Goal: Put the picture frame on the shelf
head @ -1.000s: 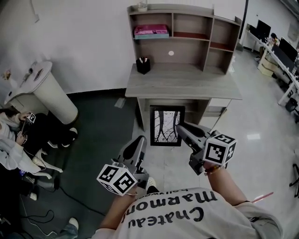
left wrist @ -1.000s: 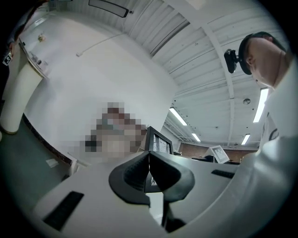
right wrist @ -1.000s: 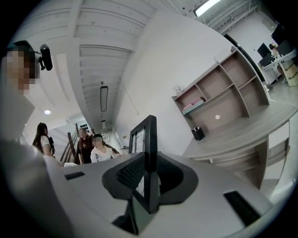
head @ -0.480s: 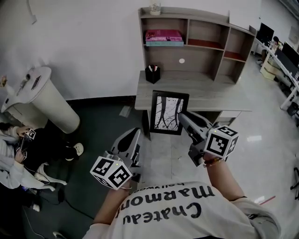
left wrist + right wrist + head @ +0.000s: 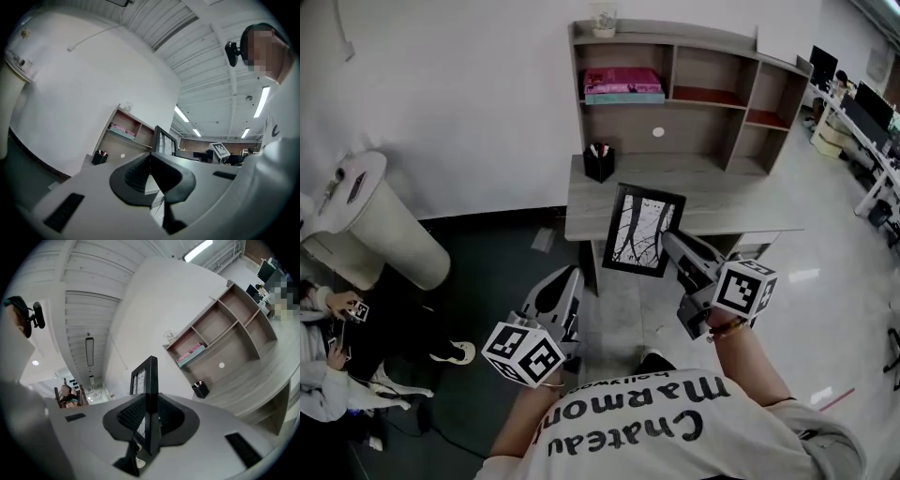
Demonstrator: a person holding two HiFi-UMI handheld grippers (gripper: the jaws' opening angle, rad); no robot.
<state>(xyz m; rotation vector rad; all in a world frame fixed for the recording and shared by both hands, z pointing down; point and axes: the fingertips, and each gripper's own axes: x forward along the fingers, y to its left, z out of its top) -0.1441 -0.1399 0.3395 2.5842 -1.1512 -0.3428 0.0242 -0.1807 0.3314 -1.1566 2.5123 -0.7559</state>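
Observation:
The black picture frame with a branch print hangs upright and slightly tilted over the desk's front edge. My right gripper is shut on its right edge. In the right gripper view the frame's edge stands between the pads of the right gripper. My left gripper hovers lower left of the frame, apart from it, shut and holding nothing; its tips meet in the left gripper view. The wooden shelf stands on the desk behind the frame.
On the shelf lie a pink box and, on top, a small cup. A black pen holder stands on the desk at the left. A white cylindrical bin and a seated person are at the left.
The frame has risen from low in front of the desk to over its front edge, carried by the right gripper. Both grippers have moved closer to the desk.

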